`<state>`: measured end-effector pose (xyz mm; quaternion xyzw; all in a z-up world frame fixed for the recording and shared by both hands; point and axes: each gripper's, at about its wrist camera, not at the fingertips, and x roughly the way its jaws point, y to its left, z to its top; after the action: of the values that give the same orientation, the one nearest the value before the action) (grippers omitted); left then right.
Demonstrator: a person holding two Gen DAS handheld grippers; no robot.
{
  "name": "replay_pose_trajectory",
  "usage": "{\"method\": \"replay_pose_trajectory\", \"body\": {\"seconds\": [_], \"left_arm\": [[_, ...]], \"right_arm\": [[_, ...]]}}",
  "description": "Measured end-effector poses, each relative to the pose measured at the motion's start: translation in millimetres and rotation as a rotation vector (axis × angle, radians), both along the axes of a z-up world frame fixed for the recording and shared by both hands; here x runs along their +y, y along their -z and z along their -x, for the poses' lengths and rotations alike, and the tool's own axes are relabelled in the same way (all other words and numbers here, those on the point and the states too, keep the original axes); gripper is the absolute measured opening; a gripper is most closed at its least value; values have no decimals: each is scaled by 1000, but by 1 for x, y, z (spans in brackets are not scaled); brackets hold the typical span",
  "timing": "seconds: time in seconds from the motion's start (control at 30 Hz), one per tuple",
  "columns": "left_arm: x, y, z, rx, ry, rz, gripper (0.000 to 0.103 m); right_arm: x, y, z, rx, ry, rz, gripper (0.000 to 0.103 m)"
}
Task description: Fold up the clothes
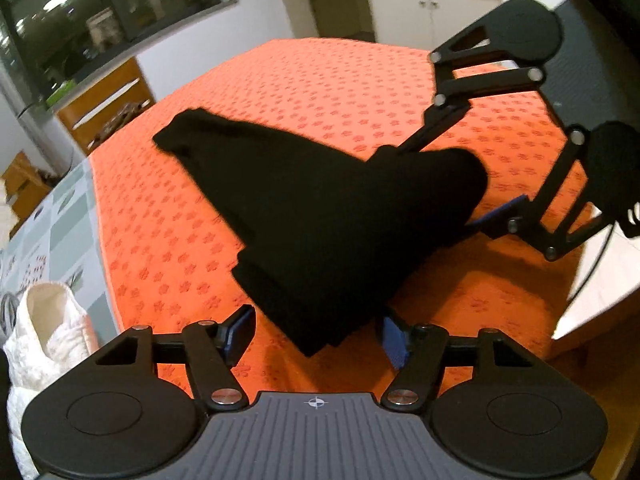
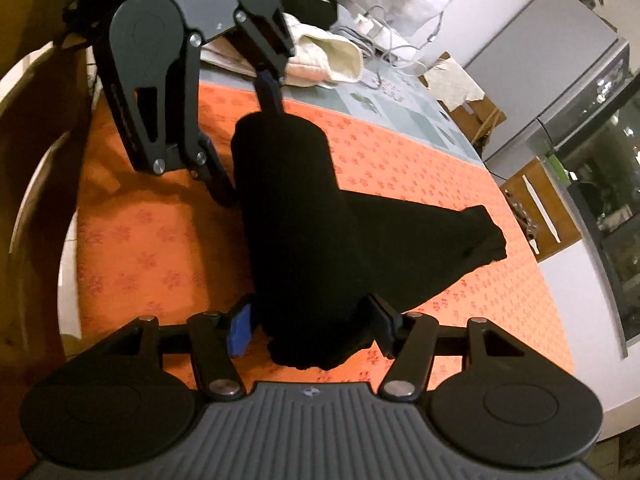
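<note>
Garment [image 1: 320, 216] lay lengthwise between your grippers, each end inside spread, ungripping fingers of left gripper [image 1: 316, 338] and right gripper [image 2: 310, 326]

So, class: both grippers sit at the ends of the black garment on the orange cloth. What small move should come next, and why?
Probably draw both grippers back. The black garment already lies folded in layers on the orange cloth. The left gripper and right gripper stand open with its ends between the fingers, so seemingly nothing is gripped. Whether the pads touch the fabric is unclear.
</note>
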<state>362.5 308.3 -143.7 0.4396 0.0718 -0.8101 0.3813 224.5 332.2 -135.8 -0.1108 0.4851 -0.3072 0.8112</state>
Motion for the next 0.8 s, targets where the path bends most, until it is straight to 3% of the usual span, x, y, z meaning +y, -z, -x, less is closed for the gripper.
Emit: {"method": "replay_pose_trajectory", "body": {"seconds": [0.03, 0.1, 0.2, 0.43, 0.7, 0.8], "left_arm": [[-2, -1, 0, 13, -13, -2, 66], [-6, -3, 2, 36, -29, -10, 53], [-6, -9, 3, 62, -45, -12, 48], [10, -22, -4, 93, -10, -103, 47], [39, -36, 0, -16, 83, -339, 47], [30, -36, -5, 29, 42, -416, 47]], "right_arm": [[-3, 0, 0, -9, 8, 0, 64], [-8, -3, 0, -32, 23, -7, 56], [-14, -13, 0, -45, 45, -46, 49], [-4, -38, 1, -43, 43, -169, 47], [33, -53, -6, -29, 8, -389, 48], [27, -54, -5, -52, 32, -457, 48]]}}
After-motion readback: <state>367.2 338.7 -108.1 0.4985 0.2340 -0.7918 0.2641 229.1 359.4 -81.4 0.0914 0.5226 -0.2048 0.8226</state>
